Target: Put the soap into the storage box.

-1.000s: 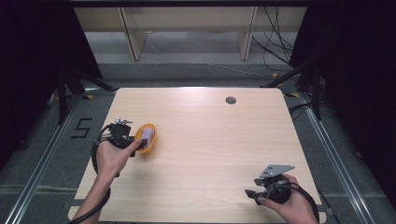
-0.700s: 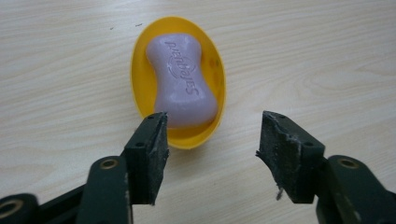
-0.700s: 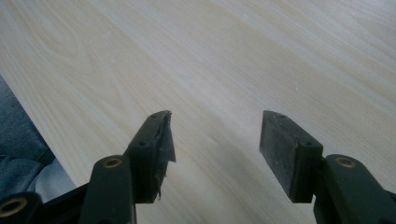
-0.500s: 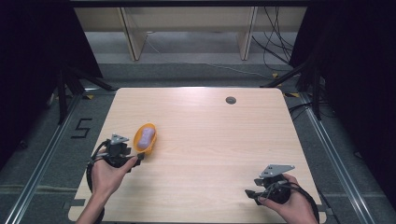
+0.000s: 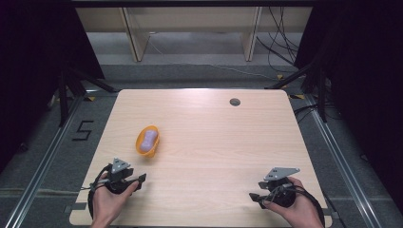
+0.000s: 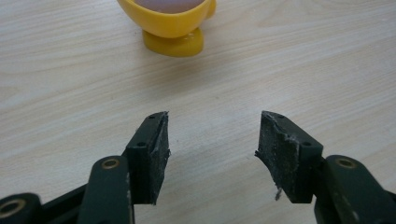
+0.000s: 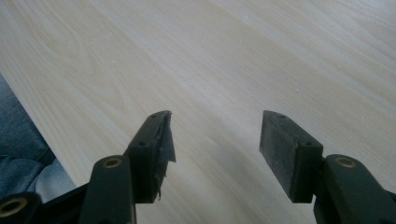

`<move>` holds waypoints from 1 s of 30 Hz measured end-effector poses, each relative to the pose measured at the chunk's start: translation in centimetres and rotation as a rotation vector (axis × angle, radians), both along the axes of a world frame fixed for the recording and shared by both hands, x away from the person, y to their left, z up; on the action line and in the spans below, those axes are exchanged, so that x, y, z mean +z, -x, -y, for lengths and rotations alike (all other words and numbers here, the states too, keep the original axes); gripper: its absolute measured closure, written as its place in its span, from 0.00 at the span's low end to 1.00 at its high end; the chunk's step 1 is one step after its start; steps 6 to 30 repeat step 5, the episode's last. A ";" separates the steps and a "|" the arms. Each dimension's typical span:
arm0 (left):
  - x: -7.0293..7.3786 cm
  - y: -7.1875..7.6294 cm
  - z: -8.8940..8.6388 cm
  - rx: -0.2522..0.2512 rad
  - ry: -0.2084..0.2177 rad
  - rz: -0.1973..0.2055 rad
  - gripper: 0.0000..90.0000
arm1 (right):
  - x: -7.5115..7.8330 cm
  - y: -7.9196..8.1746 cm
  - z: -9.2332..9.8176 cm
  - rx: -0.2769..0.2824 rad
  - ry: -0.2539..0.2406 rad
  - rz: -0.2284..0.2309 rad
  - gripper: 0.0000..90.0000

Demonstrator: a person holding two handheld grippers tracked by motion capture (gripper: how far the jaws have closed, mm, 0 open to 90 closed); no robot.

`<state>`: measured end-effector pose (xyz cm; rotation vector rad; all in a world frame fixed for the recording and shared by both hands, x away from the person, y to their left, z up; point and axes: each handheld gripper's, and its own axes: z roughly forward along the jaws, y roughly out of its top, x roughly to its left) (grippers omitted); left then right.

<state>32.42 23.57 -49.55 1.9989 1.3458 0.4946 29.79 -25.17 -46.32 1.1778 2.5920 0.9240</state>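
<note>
Yellow cup (image 5: 147, 141) stands upright on the desk (image 5: 214, 142), left of centre, nearer the left edge than the right; a pale purple item (image 5: 150, 138) lies inside it. Cup rests on a narrow foot, seen in the left gripper view (image 6: 173, 41).

Left gripper (image 5: 134, 181) sits low by the near-left corner, aimed at the cup, well short of it. Its fingers (image 6: 152, 151) have just been closing but stand apart, nothing between them.

Right gripper (image 5: 256, 196) near the near-right corner, fingers (image 7: 289, 151) apart and empty, over bare wood.

Risks, as judged: the small foot makes the cup tippy; a finger striking the bowl off-centre could topple it and spill the purple item. A gap too narrow for the bowl would shove the cup across the desk rather than grip it. Frayed pad lining may slip on glossy plastic.
</note>
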 end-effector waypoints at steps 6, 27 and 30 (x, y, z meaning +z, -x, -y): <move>0.2 -0.1 0.1 0.015 0.035 0.014 0.44 | 0.0 0.0 0.0 0.004 -0.003 -0.002 0.49; 0.2 -0.1 0.1 0.015 0.035 0.014 0.44 | 0.0 0.0 0.0 0.004 -0.003 -0.002 0.49; 0.2 -0.1 0.1 0.015 0.035 0.014 0.44 | 0.0 0.0 0.0 0.004 -0.003 -0.002 0.49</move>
